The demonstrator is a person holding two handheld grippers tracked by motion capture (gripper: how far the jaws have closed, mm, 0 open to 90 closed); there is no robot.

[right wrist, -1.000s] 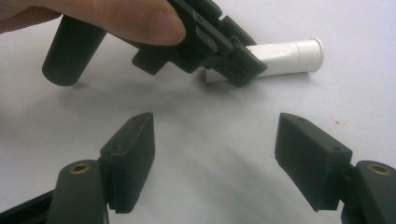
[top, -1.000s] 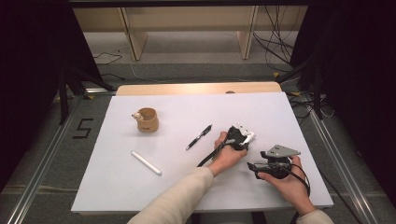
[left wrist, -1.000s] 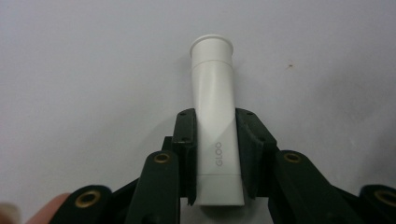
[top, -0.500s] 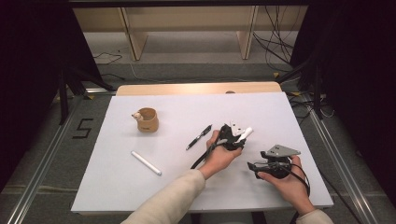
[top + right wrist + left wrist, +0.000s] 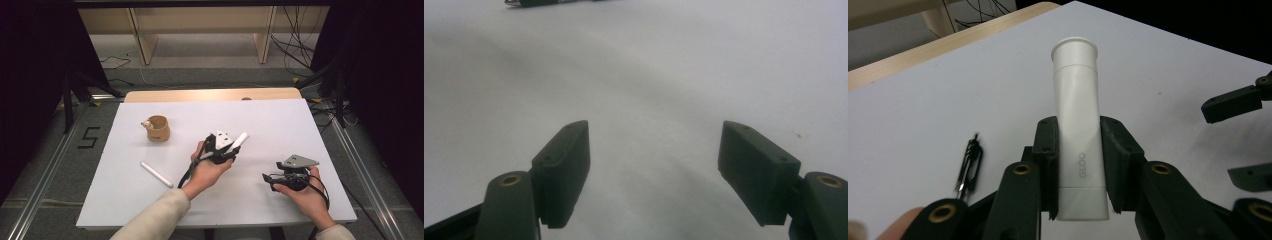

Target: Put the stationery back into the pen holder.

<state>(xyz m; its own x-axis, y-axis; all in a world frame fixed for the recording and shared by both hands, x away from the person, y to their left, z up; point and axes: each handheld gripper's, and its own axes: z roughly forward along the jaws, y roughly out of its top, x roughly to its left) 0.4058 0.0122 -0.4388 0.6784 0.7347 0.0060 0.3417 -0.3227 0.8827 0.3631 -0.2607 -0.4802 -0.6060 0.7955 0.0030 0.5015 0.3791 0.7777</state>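
Left gripper (image 5: 1079,165) clamps white glue stick (image 5: 1079,130).
Stick raised above white table (image 5: 300,130); right gripper (image 5: 655,170) jaws apart, empty.

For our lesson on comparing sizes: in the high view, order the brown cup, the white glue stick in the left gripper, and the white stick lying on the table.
1. brown cup
2. and 3. white stick and glue stick: similar, glue stick partly hidden, unsure.
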